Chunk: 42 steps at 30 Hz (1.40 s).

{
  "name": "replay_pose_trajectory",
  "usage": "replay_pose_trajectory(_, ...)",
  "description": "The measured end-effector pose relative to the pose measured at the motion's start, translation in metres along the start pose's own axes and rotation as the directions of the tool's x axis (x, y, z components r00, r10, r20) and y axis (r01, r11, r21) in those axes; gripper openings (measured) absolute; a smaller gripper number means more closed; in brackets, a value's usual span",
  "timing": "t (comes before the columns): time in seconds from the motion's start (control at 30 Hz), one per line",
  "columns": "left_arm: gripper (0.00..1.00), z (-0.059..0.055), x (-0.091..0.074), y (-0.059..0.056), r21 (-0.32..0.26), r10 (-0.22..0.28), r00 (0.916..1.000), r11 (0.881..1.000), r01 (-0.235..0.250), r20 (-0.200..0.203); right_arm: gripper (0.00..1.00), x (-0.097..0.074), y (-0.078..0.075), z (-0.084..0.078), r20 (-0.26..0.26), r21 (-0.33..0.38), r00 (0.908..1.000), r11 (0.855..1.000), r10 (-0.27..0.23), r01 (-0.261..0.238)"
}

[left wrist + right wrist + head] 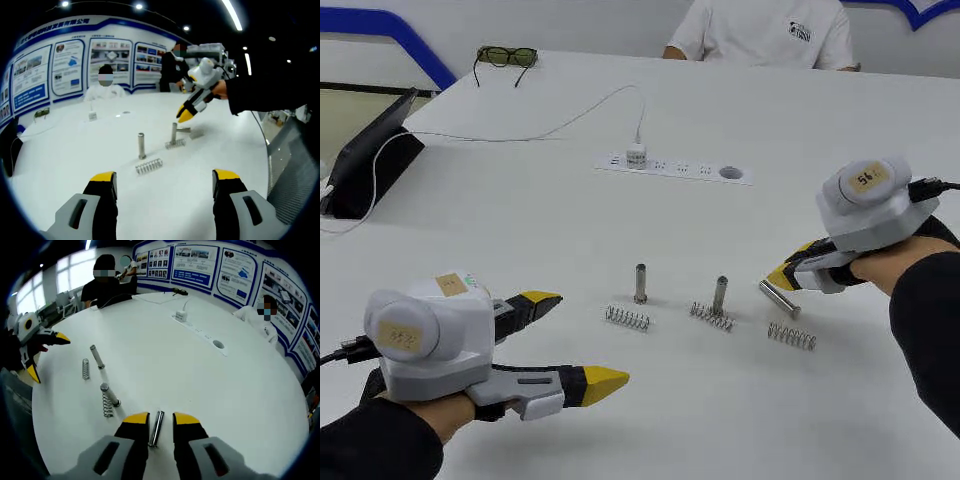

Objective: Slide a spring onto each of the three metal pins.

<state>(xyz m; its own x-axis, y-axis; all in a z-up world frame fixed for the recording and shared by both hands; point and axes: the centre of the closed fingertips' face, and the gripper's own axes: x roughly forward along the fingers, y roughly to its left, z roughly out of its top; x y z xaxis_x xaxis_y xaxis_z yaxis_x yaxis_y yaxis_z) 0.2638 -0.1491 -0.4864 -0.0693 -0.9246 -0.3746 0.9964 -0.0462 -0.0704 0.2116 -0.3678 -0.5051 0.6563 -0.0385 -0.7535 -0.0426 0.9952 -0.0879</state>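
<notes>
Two metal pins stand upright mid-table, one [640,283] on the left and one [720,295] to its right. A spring [627,318] lies in front of the first and another spring [712,317] at the foot of the second. The third spring [791,336] lies further right. The third pin [780,298] slants low over the table, with my right gripper [785,279] shut on it; it shows between the jaws [156,429]. My left gripper [572,338] hovers open at the near left, well short of the pins [141,145], with nothing between its fingers [103,177].
A white power strip [672,168] with a plugged charger [636,153] and its cable lies beyond the pins. Sunglasses [506,57] rest at the far left, and a black tablet stand [365,155] sits at the left edge. A person in a white shirt [760,30] sits across the table.
</notes>
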Motion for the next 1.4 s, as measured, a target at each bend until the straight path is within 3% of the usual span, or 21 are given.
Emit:
replay_pose_trajectory(0.5,0.79,-0.007,-0.002,0.001,-0.003,0.001,0.9999,1.000,-0.001,-0.013,0.14,0.025,0.003,-0.013,-0.088,0.043,0.9958,0.999,0.024,-0.020)
replay_pose_trajectory(1.07,0.79,-0.012,-0.001,0.001,-0.010,0.002,0.9998,1.000,-0.002,-0.020,0.10,0.032,0.005,-0.019,-0.133,0.078,0.9902,0.996,0.041,-0.031)
replay_pose_trajectory(1.4,0.79,-0.012,0.002,-0.001,-0.010,-0.001,0.9998,1.000,0.001,-0.021,0.09,0.032,0.006,-0.019,-0.171,0.050,0.9850,0.999,0.019,-0.010)
